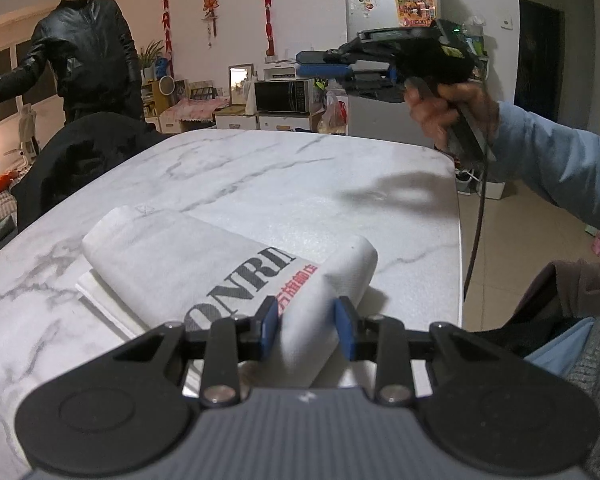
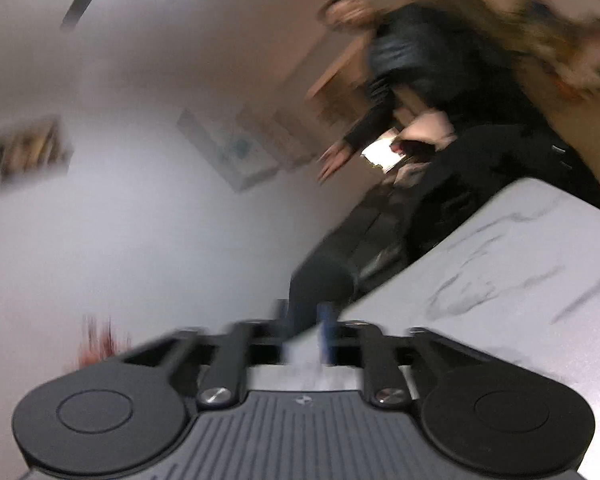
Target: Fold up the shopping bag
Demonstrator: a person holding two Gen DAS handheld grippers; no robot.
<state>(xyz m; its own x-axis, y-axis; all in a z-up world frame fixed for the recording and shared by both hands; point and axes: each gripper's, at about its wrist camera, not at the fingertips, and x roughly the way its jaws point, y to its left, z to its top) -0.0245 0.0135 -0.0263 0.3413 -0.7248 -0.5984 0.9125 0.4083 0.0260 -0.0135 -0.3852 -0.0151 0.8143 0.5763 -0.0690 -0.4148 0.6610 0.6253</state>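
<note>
Looking at the left wrist view, the shopping bag (image 1: 204, 268) is already folded over on itself into a thick white bundle lying on the marble table (image 1: 260, 176), with black lettering and some red characters showing on top. The near end of it bulges up in a rounded roll, and that's right where the left claw (image 1: 308, 330) sits. Its blue pads (image 1: 270, 326) are parted to about the width of that roll, one on each side of it. I can't honestly tell if they're squeezing the fabric or just bracketing it, there seems to be a sliver of gap on the right. My guess is it's parked there to pin the fold so the springy material doesn't pop back open.

The right claw (image 1: 324, 65) is way up in the air over the far right side of the table, held in a hand (image 1: 444, 108) with a light blue sleeve, well apart from the bag. From the side its fingers look close together with nothing between them. Its own camera is a motion-blurred mess, tilted at the wall and a table edge, so no help there.

A person in a dark jacket (image 1: 84, 52) stands beyond the far left corner, not involved with the bag.

Feels like the folding is mostly done, maybe one more press.
</note>
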